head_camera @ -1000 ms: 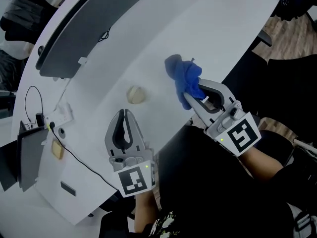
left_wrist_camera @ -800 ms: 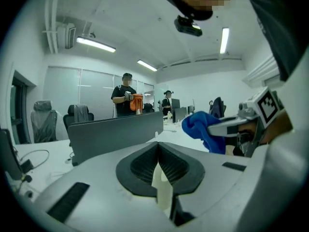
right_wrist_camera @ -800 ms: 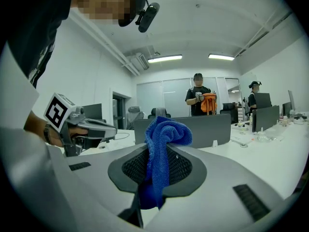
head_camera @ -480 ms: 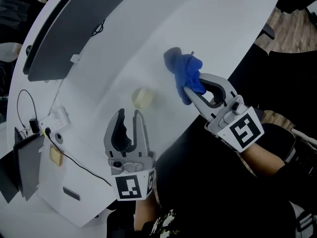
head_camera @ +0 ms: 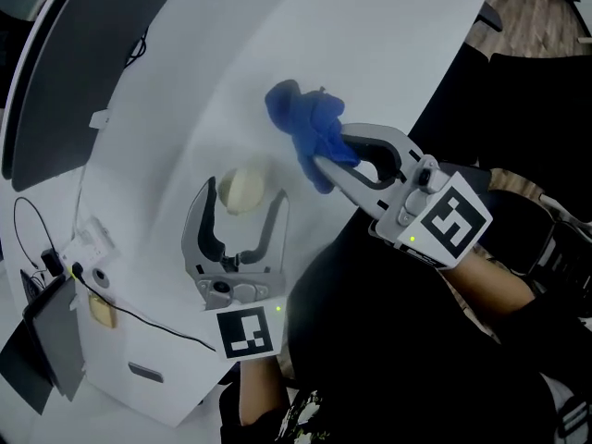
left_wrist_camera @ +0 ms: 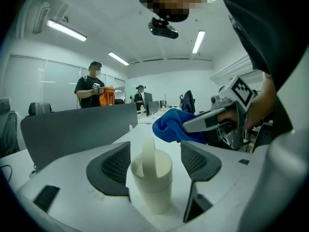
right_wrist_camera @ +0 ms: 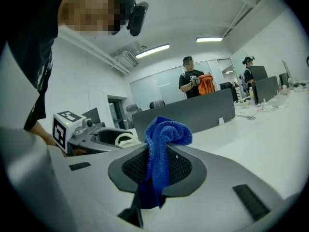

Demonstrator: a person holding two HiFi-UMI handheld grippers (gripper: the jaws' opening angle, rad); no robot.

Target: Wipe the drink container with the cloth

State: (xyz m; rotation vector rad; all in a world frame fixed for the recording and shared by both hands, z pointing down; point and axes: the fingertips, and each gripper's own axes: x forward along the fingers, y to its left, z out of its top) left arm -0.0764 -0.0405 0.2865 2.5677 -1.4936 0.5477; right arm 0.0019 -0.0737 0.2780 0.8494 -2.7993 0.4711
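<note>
My white curved table (head_camera: 370,44) fills most of the head view, with a long dark grey partition panel (head_camera: 55,63) along its far edge, well beyond both grippers. My left gripper (head_camera: 245,191) has just been opening its jaws, and they now stand wide and released on either side of the drink container. It is a small pale cream cup (left_wrist_camera: 153,178), upright on the table between the two pads, closer to the left pad. I see no pad pressing on it. My right gripper (head_camera: 324,160) is clenched on the bright blue terry cloth (right_wrist_camera: 161,149). The cloth is pinched between its pads, bunches up above the jaw tips and hangs down behind them. It is held just beside the cup and apart from it, off the left gripper's right jaw. The left gripper view shows a pale flat strip (left_wrist_camera: 148,153) rising above the cup's rim, which the head view blurs into a round blob. I cannot tell whether the cup holds anything. Both gripper views also show a standing person holding something orange (left_wrist_camera: 107,96) beyond the partition, whom the head view does not show. Only the head view shows a thin black cable (head_camera: 139,317) on the table left of the left gripper.
</note>
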